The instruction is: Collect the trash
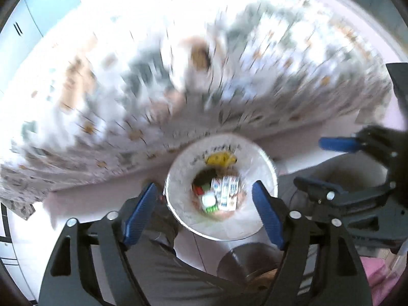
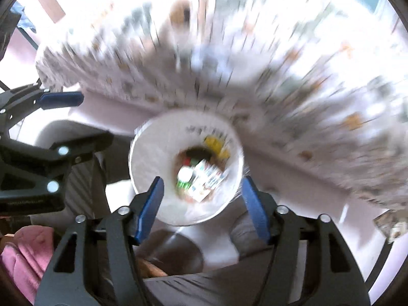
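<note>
A round white-lined trash bin [image 1: 183,176] stands on the floor below me, by the table's edge. Inside lie several pieces of trash: a yellow wrapper [image 1: 220,158], a white printed carton [image 1: 227,193] and a green-and-white container [image 1: 209,202]. My left gripper [image 1: 204,214] is open and empty, straight above the bin. The right gripper [image 1: 331,164] shows open at the right of the left wrist view. In the right wrist view the bin [image 2: 150,150] lies under my open, empty right gripper [image 2: 200,197], with the same trash [image 2: 201,176] inside; the left gripper [image 2: 76,117] is at the left.
A table with a patterned cloth [image 1: 153,89] fills the upper half, blurred by motion; a brown-and-white object [image 1: 200,56] sits on it. The person's grey-trousered legs [image 1: 168,275] and a pink cloth [image 2: 23,255] are below. The floor [image 1: 301,132] is pale pink.
</note>
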`<state>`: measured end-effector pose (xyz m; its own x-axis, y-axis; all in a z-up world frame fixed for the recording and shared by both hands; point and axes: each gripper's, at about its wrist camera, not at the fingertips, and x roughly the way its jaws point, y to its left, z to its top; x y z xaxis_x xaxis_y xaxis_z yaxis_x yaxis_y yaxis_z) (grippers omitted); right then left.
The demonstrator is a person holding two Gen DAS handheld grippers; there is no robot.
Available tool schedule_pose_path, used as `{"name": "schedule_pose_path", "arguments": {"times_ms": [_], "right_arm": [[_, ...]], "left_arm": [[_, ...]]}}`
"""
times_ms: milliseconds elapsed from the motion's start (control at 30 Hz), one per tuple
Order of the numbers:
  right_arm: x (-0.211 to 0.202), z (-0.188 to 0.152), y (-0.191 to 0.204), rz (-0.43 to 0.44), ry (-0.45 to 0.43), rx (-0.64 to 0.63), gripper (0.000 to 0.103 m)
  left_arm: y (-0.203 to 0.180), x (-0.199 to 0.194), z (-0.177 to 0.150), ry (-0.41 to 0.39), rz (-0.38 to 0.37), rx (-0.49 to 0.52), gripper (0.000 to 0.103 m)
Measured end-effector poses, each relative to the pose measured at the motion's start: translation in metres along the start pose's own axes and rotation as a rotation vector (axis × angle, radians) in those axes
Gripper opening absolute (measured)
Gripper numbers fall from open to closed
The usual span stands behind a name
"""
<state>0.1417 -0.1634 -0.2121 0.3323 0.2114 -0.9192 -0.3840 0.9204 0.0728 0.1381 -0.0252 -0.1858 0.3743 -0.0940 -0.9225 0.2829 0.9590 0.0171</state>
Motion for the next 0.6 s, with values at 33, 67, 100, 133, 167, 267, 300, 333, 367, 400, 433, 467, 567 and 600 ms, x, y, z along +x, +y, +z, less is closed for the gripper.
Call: {"name": "schedule_pose_path", "arguments": {"times_ms": [33,67,100,133,167,267,300,333,367,400,433,467,567,600], "right_arm": [[-0.017,-0.001,0.002,-0.016,-0.041,-0.002,0.068],[-0.034,-0.002,0.004,-0.031,-0.080,-0.001,0.070],[-0.048,-0.004,0.004,-0.041,-0.112,0.001,0.073],[-0.062,-0.006,0.006,-0.054,-0.148,0.004,0.076],[-0.076,-0.008,0.007,-0.073,-0.181,0.007,0.077],[-0.106,-0.016,0.010,-0.099,-0.256,0.023,0.079],[-0.113,-0.019,0.011,-0.100,-0.274,0.030,0.079],[-0.122,-0.022,0.011,-0.099,-0.293,0.039,0.081],[-0.131,-0.025,0.012,-0.099,-0.314,0.047,0.081],[-0.139,-0.028,0.012,-0.104,-0.333,0.052,0.082],[-0.147,-0.032,0.014,-0.125,-0.359,0.052,0.082],[-0.153,-0.036,0.016,-0.144,-0.374,0.050,0.083],[-0.168,-0.047,0.026,-0.202,-0.417,0.049,0.083],[-0.171,-0.050,0.029,-0.210,-0.423,0.047,0.083]], "left_arm": [[-0.001,-0.016,-0.001,-0.034,0.002,0.000,0.083],[-0.002,-0.032,-0.003,-0.069,0.001,0.001,0.085],[-0.002,-0.047,-0.005,-0.104,0.004,0.004,0.086],[-0.004,-0.058,-0.008,-0.134,0.012,0.007,0.088],[-0.006,-0.071,-0.010,-0.172,0.026,0.008,0.090],[-0.009,-0.104,-0.017,-0.271,0.053,0.004,0.092],[-0.010,-0.113,-0.018,-0.293,0.056,0.002,0.093],[-0.011,-0.122,-0.020,-0.318,0.062,0.003,0.093],[-0.012,-0.130,-0.022,-0.337,0.073,0.005,0.093],[-0.015,-0.135,-0.025,-0.356,0.088,0.009,0.094],[-0.017,-0.141,-0.028,-0.373,0.104,0.017,0.094],[-0.020,-0.145,-0.031,-0.385,0.123,0.027,0.094],[-0.026,-0.157,-0.042,-0.409,0.155,0.043,0.095],[-0.026,-0.159,-0.044,-0.411,0.160,0.045,0.095]]}}
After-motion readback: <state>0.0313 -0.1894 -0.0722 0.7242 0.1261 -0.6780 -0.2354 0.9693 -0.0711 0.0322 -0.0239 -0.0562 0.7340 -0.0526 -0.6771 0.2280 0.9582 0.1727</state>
